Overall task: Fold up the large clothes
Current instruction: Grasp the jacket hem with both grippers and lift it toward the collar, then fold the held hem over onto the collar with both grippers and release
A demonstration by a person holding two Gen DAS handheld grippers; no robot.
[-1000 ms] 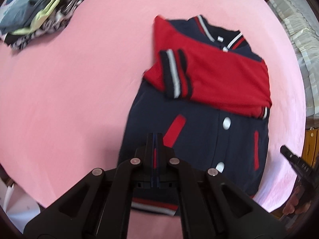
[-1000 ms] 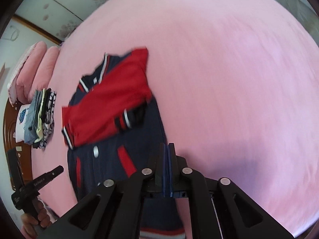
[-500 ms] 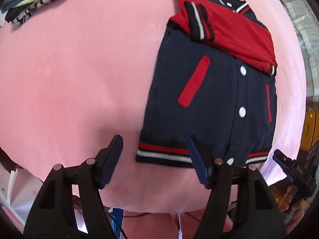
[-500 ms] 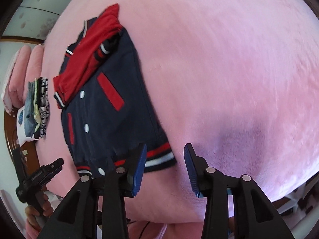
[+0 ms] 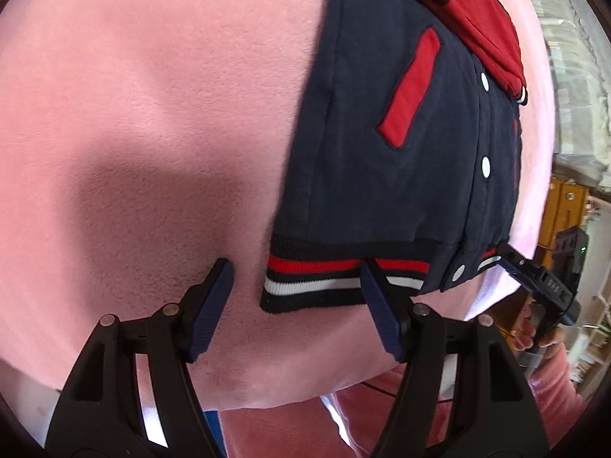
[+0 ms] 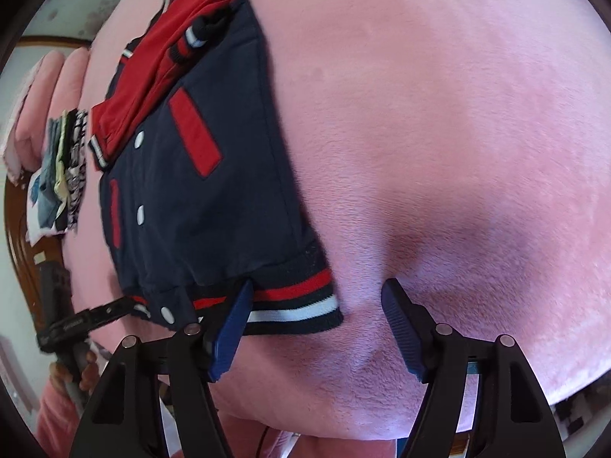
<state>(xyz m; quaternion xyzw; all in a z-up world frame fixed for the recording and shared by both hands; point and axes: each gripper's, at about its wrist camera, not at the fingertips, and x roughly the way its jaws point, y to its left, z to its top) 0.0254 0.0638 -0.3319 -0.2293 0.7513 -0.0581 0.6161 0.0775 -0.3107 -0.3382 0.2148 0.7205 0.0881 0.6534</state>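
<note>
- jacket [image 5: 385, 160] laid flat, front up, on pink bed cover [image 5: 160, 107]; navy body, red pocket trims, white snap buttons down the placket.
- red sleeves [image 5: 481, 11] folded across the chest at the far end of the garment; striped cuff visible there.
- striped hem band [image 5: 324, 278], red, white and black, lying at the near edge of the bed, closest to both cameras.
- left gripper [image 5: 294, 297] spread wide open at the hem's left corner; one blue pad resting on the bare cover just beside the corner, the other pad lying over the band itself. nothing clamped.
- right gripper [image 6: 317, 305] likewise spread wide open at the hem's opposite corner; one blue pad over the band, the other on the bare cover just beside it. nothing clamped.
- each gripper also seen from the opposite camera, low at the hem's far corner, held in a hand [image 5: 529, 334] with a pink sleeve.
- shadows of both tools falling on the cover beside the jacket.
- stack of folded clothes [image 6: 65, 175] noted on the bed well apart from the jacket, beside pink pillows [image 6: 46, 87].
- wooden furniture [image 5: 565, 206] seen beyond the bed edge.
</note>
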